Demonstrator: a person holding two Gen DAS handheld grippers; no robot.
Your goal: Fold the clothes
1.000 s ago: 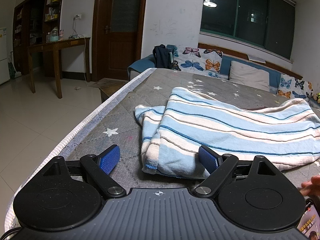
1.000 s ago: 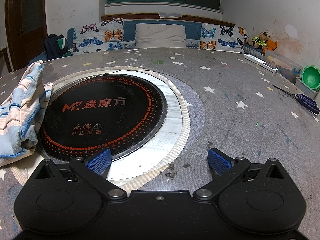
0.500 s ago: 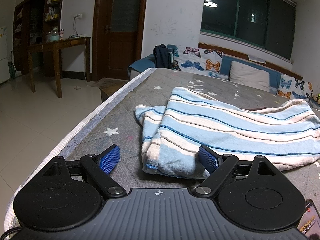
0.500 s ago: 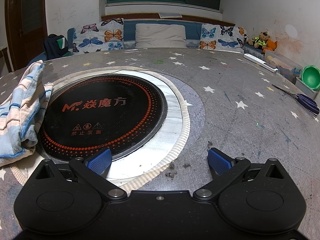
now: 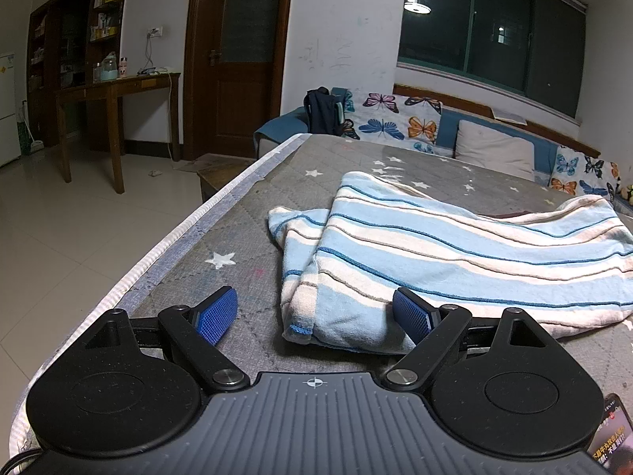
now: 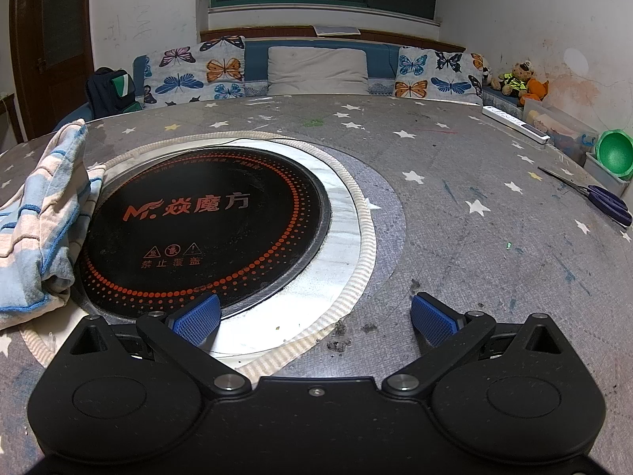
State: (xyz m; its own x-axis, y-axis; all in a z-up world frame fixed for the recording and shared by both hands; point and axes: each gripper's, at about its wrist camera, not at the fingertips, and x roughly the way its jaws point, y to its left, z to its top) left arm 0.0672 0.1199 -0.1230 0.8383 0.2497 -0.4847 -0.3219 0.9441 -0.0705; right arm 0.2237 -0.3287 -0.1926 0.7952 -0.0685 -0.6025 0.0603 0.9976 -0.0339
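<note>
the left gripper (image 5: 314, 310) sits low on the table with its jaws spread wide, and nothing about it has shifted over the last second; the only change is that a hand at its lower right edge has gone from view. the near corner of the striped garment (image 5: 455, 253) lies between its fingers, the right pad (image 5: 411, 314) touching the cloth, no pinch yet. the right gripper (image 6: 314, 316) is likewise splayed and unmoved, empty, with the black induction plate (image 6: 205, 229) just ahead and the same garment (image 6: 43, 221) bunched off to its left. scissors (image 6: 609, 202) lie far to its right. i'd say the folding hasn't started; a grasp on that corner looks like the next step.
</note>
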